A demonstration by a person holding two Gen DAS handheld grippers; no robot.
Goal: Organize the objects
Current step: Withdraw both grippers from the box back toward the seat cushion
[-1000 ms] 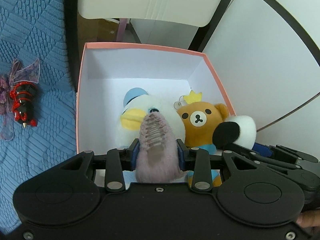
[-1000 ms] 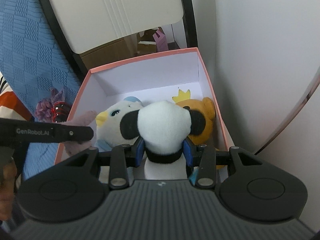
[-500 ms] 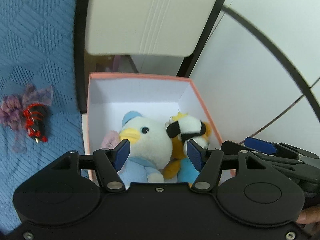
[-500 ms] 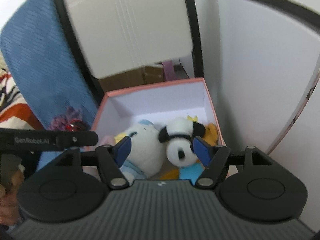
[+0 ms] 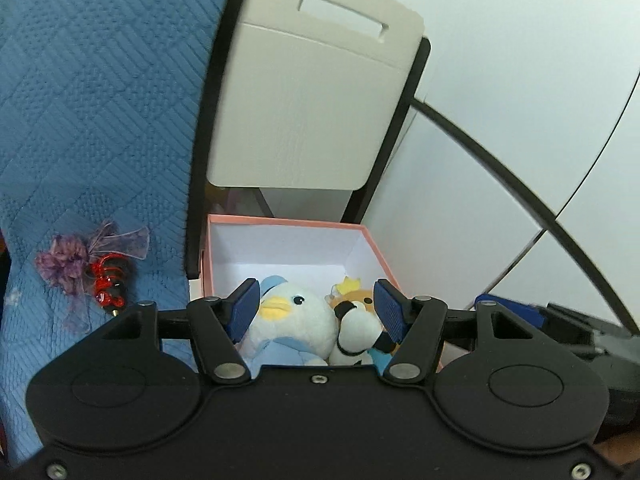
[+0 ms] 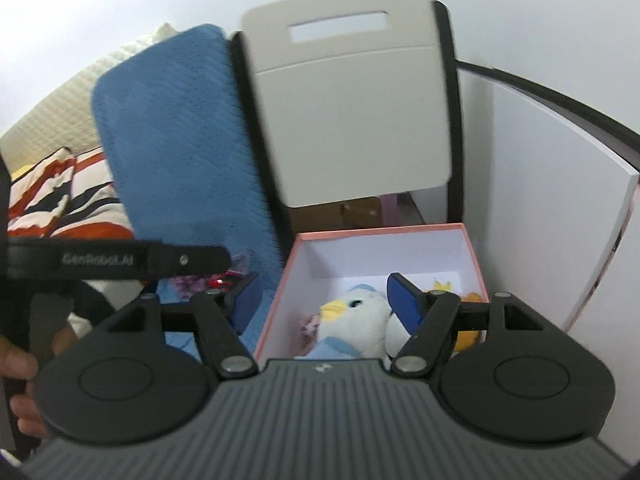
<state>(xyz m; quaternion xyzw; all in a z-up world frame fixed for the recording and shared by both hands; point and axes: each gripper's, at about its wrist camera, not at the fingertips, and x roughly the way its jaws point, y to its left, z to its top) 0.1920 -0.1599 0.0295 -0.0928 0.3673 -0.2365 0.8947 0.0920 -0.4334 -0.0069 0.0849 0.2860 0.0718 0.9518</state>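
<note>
Up close, my left gripper (image 5: 315, 307) stood wide apart with nothing between its ribbed blue pads (image 5: 243, 309), hanging over the near edge of the pink box (image 5: 280, 222). My right gripper (image 6: 326, 301) was spread just as wide and empty, straddling the box's left wall.

Inside the square cardboard box, white within, lay the soft toys: a fluffy pale duck (image 5: 294, 320) with a yellow beak on the left, a small black-and-white panda (image 5: 354, 330) pressed against it, and a brown bear (image 5: 362, 300) with a yellow crown behind the panda. A fuzzy pinkish toy (image 6: 309, 326) peeked out at the duck's left side.

Left of the box, on the quilted blue blanket (image 5: 100, 100), rested a red spiral ornament (image 5: 110, 278) tied with a gauzy purple bow. Beyond the box rose a smooth cream chair back (image 5: 312, 100) with a slot handle, framed in black.
</note>
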